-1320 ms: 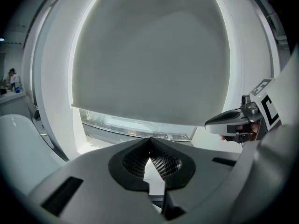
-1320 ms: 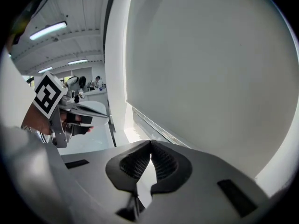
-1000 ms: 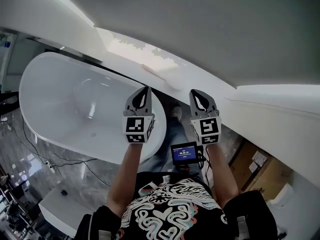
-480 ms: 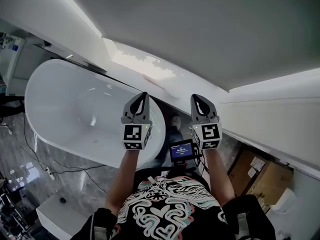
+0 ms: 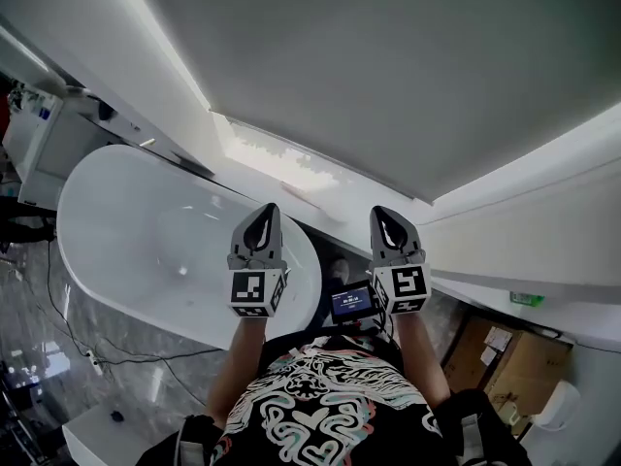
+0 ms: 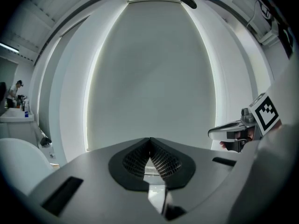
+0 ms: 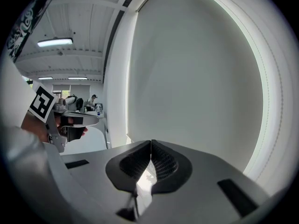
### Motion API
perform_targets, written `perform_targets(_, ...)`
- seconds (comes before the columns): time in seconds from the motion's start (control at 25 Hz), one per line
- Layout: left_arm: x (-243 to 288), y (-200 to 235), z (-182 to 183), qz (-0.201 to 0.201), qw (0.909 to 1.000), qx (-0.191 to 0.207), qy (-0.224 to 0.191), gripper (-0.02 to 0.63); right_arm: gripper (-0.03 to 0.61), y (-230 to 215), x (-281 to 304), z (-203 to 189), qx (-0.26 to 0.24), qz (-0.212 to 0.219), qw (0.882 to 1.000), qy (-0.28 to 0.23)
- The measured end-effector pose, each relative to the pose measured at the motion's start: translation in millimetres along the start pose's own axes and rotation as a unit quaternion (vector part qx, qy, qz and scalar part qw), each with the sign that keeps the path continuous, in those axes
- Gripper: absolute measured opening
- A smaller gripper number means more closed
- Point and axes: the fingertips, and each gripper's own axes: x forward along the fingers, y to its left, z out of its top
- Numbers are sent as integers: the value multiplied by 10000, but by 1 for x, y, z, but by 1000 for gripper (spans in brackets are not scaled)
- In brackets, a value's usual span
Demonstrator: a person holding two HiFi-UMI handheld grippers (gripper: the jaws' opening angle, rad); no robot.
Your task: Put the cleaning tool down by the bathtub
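While the left claw (image 5: pixel 269 211) and right claw (image 5: pixel 378 213) hover side by side, each pressed together on nothing, the white bathtub (image 5: pixel 136 246) lies at nine o'clock and the cleaning tool shows in no view (so its weight, stiffness and best handhold cannot be judged).

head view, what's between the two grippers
A small lit screen sits low between the left gripper and the right gripper, with nothing held across them; the head view shows it.

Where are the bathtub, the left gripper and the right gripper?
bathtub (image 5: pixel 126 246), head view, bare inner wall.
left gripper (image 5: pixel 270 209), head view, at its closed fingertips.
right gripper (image 5: pixel 379 212), head view, at its closed fingertips.
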Motion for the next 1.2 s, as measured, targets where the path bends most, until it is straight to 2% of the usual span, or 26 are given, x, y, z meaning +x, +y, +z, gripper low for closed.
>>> perform_targets(0.12,-10,-2,14,5,9998,64,-165,17,28,3,-8,16,-45,-21,9998,-214)
perform_targets(0.28,-23,-3,34,-71,9987,-124,-495,17,28,7,-19,36,-130,-131,9985,-507)
perform_targets(0.52,-28,-2,58,-176,9971,70,-737,17,28,6,-26,49,-22,-164,9973,-713)
perform_targets(0.84,-28,-7,67,-269,9955,61,-905,17,28,-1,-37,49,-1,-305,9960,-839)
perform_targets(1.2,-24,-9,65,-302,9959,21,-847,17,28,-14,-43,49,106,-455,9954,-836)
